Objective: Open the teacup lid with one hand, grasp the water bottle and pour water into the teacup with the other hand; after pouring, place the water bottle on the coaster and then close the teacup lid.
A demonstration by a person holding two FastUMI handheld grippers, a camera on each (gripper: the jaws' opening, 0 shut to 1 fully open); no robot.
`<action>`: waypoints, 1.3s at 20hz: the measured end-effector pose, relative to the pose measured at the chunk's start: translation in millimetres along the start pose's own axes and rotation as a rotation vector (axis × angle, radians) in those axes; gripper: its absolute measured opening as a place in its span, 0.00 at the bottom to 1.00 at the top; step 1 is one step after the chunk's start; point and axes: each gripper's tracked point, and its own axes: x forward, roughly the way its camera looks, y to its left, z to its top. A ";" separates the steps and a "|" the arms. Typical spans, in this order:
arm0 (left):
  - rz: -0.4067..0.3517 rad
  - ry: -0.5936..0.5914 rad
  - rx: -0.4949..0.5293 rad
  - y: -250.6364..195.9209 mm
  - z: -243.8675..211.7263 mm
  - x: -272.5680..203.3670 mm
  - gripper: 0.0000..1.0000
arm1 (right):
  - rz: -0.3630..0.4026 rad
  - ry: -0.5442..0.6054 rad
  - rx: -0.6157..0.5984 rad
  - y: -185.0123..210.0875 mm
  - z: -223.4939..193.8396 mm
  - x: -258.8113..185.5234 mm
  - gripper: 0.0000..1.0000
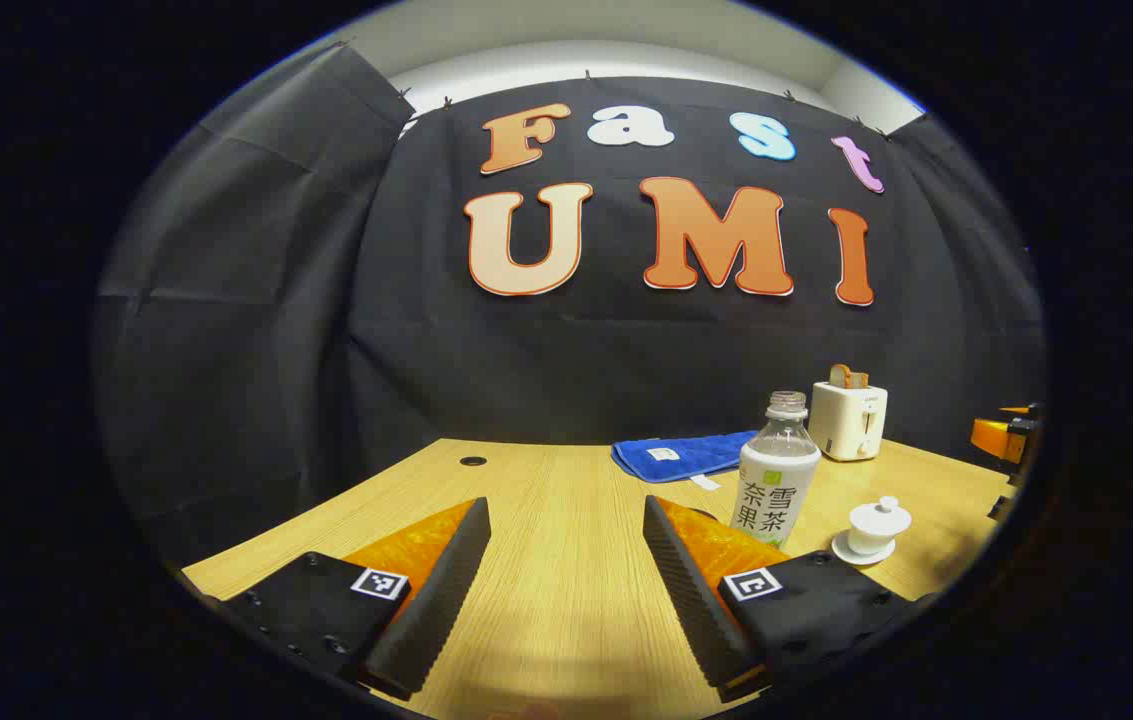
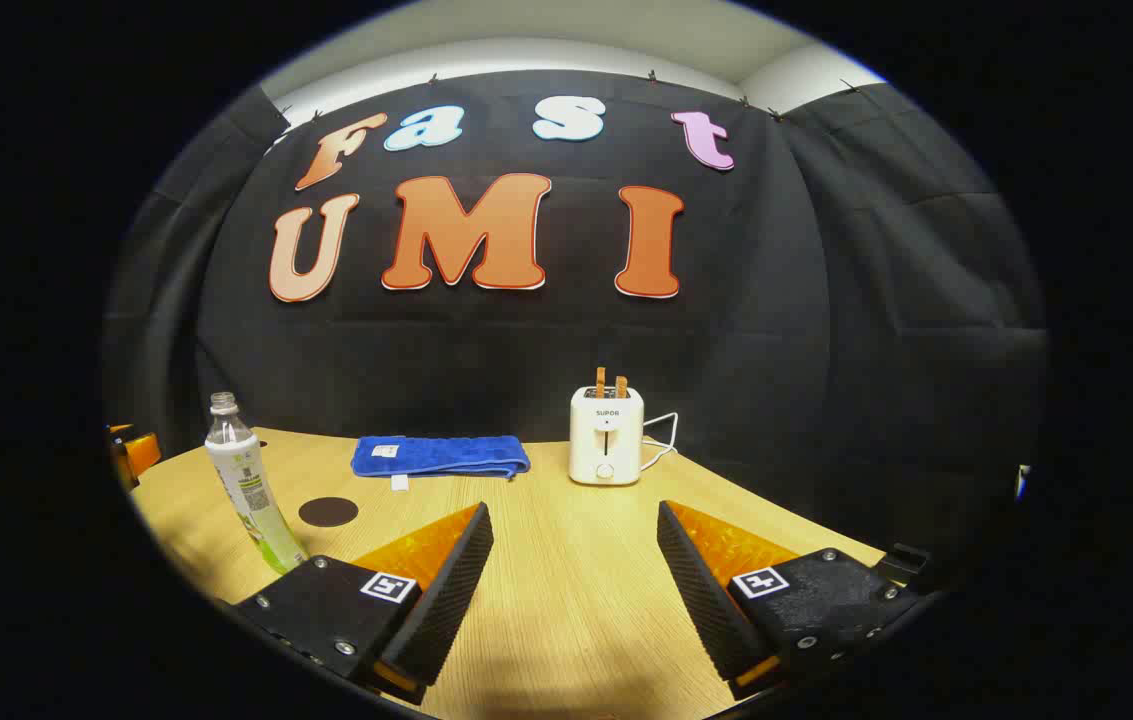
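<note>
A clear water bottle [image 1: 777, 470] with a white label and no cap stands upright on the wooden table, just past my left gripper's right finger. To its right a small white teacup [image 1: 878, 527] sits on a white saucer with its knobbed lid on. My left gripper [image 1: 566, 520] hovers open over bare wood, holding nothing. In the right gripper view the water bottle [image 2: 244, 480] stands at the far left, with a round dark coaster [image 2: 328, 512] on the table just right of it. My right gripper [image 2: 574, 525] is open and holds nothing.
A folded blue cloth [image 1: 686, 455] [image 2: 441, 455] lies near the back of the table. A white toaster [image 1: 848, 418] [image 2: 606, 435] with two slices in it stands by the wall, its cord trailing right. A small round hole [image 1: 473, 461] marks the table's back left.
</note>
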 end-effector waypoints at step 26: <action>-0.009 0.040 0.022 -1.3 -13.8 4.2 0.99 | 0.022 0.052 -0.022 14.3 -13.2 7.3 0.99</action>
